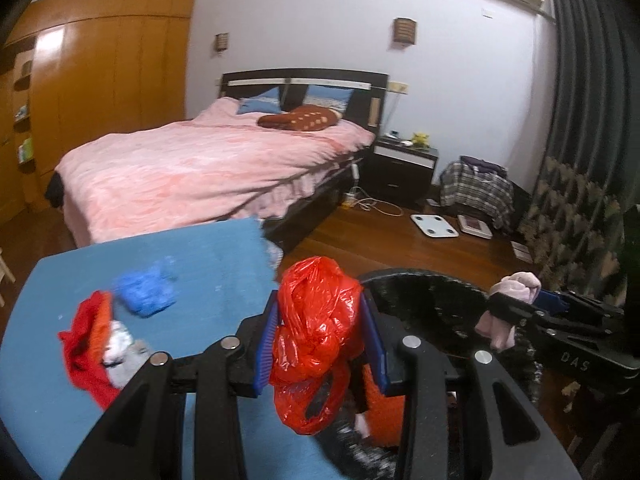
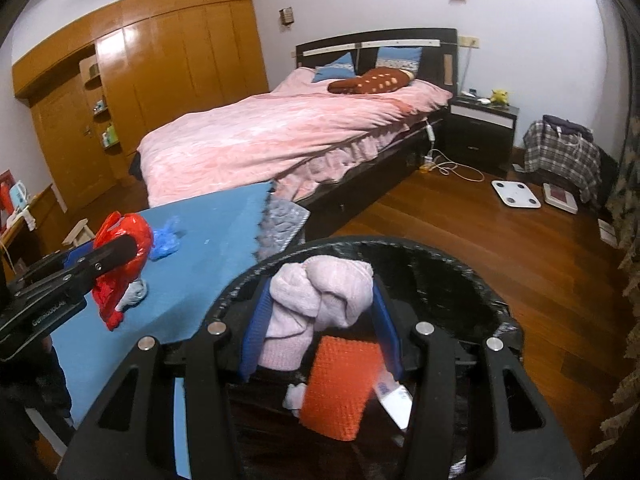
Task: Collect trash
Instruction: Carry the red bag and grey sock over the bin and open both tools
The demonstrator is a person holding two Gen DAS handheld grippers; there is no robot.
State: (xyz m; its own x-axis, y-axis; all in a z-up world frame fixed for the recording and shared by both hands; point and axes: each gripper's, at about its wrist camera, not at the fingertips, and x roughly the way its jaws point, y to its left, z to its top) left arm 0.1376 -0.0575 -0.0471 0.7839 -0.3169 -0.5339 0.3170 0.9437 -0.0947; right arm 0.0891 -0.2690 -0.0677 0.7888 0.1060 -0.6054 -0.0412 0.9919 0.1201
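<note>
Your left tool (image 1: 320,320) tips down, squeezing a red bag (image 1: 316,332); your right tool (image 2: 320,320) tips down over the bin (image 2: 460,276), squeezing a pink cloth (image 2: 320,296)

The black bin (image 2: 460,280) stands just beside the blue tabletop's (image 1: 208,264) right edge, and its mouth is wide open. An orange cloth (image 2: 340,384) and a white scrap (image 2: 394,402) lie deep inside. On the tabletop, a blue bag (image 1: 146,290) and a red and white pile (image 1: 98,344) sit near the left edge. The middle is bare. The wood floor (image 2: 460,224) between bin and bed (image 2: 288,136) is free.
</note>
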